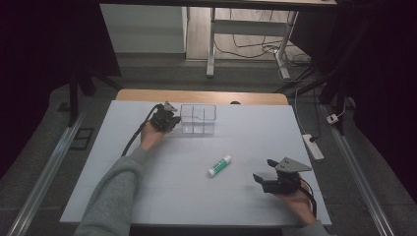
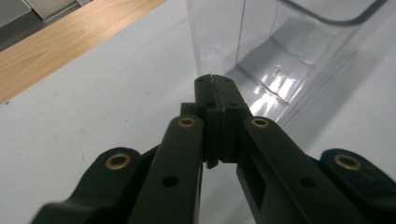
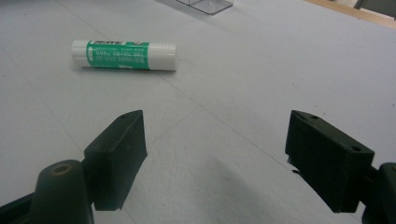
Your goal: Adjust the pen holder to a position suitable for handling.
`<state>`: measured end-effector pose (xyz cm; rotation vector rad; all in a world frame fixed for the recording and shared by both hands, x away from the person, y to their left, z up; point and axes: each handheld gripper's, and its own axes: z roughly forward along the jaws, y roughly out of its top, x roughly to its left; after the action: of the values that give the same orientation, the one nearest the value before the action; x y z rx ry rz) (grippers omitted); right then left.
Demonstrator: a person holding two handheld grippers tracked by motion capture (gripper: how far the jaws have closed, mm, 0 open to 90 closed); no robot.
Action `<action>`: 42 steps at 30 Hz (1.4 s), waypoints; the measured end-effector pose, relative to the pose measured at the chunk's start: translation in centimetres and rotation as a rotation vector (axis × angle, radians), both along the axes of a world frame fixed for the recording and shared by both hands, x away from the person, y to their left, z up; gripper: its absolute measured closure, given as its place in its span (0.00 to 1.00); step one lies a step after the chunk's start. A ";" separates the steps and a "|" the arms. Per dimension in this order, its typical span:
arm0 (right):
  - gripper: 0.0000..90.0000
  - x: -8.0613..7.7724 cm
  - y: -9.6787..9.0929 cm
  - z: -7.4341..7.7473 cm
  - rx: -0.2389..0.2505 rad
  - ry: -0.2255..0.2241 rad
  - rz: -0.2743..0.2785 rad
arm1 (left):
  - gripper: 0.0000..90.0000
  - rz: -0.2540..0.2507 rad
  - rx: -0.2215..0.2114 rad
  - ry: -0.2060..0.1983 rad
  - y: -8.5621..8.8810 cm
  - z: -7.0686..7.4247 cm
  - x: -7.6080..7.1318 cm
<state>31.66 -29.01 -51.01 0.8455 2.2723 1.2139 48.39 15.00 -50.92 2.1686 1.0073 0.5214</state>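
A white glue stick (image 1: 219,165) with a green label lies on its side on the white table top (image 1: 162,196). My right gripper (image 1: 263,179) rests to its right, open and empty; in the right gripper view the glue stick (image 3: 124,55) lies ahead and to the left of the spread jaws of my right gripper (image 3: 215,149). A clear plastic box (image 1: 198,119) with compartments stands at the back. My left gripper (image 1: 167,119) is at its left side. In the left gripper view my left gripper (image 2: 215,80) is shut, with its tips right at the foot of the clear box (image 2: 261,56).
A strip of wooden table (image 1: 196,96) shows behind the white top. A power strip (image 1: 313,146) and cables lie on the floor to the right. Desk legs (image 1: 211,44) stand beyond the table. A corner of the clear box (image 3: 205,5) shows far ahead.
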 end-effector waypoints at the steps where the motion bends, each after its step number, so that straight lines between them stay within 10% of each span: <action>1: 0.22 0.0 0.0 0.0 0.007 0.000 0.000 | 0.99 0.005 0.004 -0.009 0.1 0.1 -0.1; 13: 0.22 0.0 -0.6 0.4 0.040 -0.012 -0.006 | 0.95 0.001 -0.081 0.040 2.2 1.4 -2.8; 28: 0.22 0.1 -1.3 0.4 0.052 -0.011 -0.018 | 0.41 -0.067 -0.081 0.064 1.6 3.2 -8.1; 42: 0.24 0.1 -1.3 0.5 0.052 -0.036 -0.033 | 0.31 -0.187 -0.107 0.094 -0.1 4.9 -10.1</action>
<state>31.78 -30.32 -50.50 0.8696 2.1979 1.2685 38.28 14.95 -46.06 2.1798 0.8500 0.2747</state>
